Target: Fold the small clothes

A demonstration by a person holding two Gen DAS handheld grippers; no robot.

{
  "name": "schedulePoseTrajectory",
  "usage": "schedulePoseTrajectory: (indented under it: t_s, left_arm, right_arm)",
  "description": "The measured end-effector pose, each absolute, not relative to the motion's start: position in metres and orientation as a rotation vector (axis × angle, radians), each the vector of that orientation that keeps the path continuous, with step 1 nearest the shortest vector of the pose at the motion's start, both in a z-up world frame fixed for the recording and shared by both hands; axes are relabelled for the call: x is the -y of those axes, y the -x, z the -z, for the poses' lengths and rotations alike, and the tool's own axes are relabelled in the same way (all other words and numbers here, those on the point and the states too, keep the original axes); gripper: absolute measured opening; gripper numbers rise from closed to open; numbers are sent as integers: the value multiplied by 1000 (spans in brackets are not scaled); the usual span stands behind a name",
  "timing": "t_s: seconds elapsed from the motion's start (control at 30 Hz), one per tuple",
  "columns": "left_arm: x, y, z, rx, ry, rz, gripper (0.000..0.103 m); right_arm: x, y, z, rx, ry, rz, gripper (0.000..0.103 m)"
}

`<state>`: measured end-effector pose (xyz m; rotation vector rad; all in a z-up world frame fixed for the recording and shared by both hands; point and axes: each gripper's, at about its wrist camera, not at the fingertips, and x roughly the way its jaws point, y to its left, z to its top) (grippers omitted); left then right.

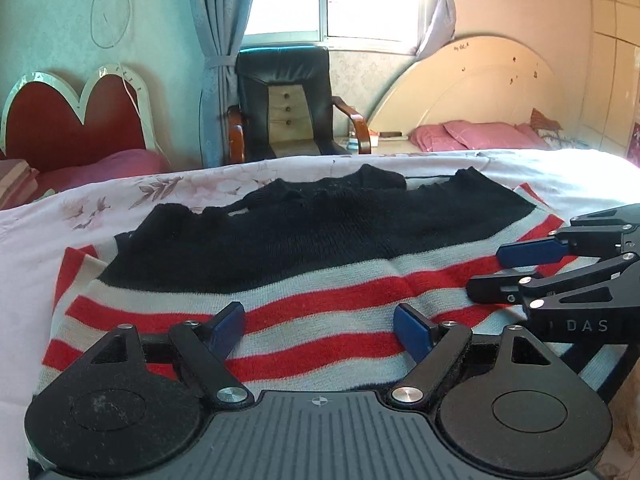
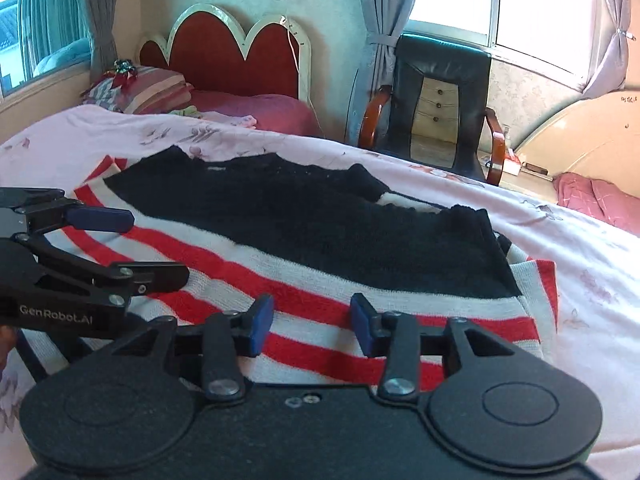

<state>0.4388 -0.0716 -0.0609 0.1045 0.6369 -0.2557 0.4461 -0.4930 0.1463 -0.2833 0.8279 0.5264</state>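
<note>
Knitted black sweater with red-white stripes [image 1: 304, 276] flat on floral bed [image 1: 36, 240] | left tool [image 1: 319, 330] spread, empty | right tool [image 2: 312, 322] parted, empty

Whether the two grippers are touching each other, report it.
Apart. The right wrist view shows a strip of striped sweater plainly visible between the left gripper and the right gripper.

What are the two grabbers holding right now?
Nothing. The left gripper and the right gripper both hover with open jaws over the striped end of the sweater, which lies flat on the bed.
</note>
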Motion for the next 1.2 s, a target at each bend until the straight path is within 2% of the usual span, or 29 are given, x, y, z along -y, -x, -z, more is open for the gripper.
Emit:
schedulePoseTrajectory:
  t_s: [0.17,0.27,0.4,0.5,0.63,0.7,0.83,0.9,1.03,1.2]
  left_arm:
    - [14,-417,66,-627,-72,137,86]
    - [-8,-412,67,-626,-41,120,86]
    - [16,-404,51,-618,-36,129,86]
    - [48,-384,45,-591,-56,199,86]
    - [83,-369,66,-653,-150,246,86]
    - [87,-358,70,-625,-197,235,86]
    - [75,-342,49,-590,-146,201,86]
    - [69,-342,52,-606,-143,167,86]
    - [32,-343,70,-652,-88,99,86]
    - [-16,-337,74,-663,-68,39,86]
  right_arm:
    - [529,-438,-150,-812,330,-381,40]
    - [574,-438,-149,-837,233,-304,38]
    - [563,-427,-161,-829,220,-303,41]
    - [540,-405,-170,-816,178,-399,39]
    - [502,-380,-160,-854,236,-480,40]
    - [492,-366,-150,-842,314,-453,40]
    - [494,-347,-161,-813,309,-440,39]
    - [493,-343,-167,-800,253,-470,39]
    - [480,-340,-155,-840,318,-490,40]
    - [538,-343,-163,-834,360,-301,41]
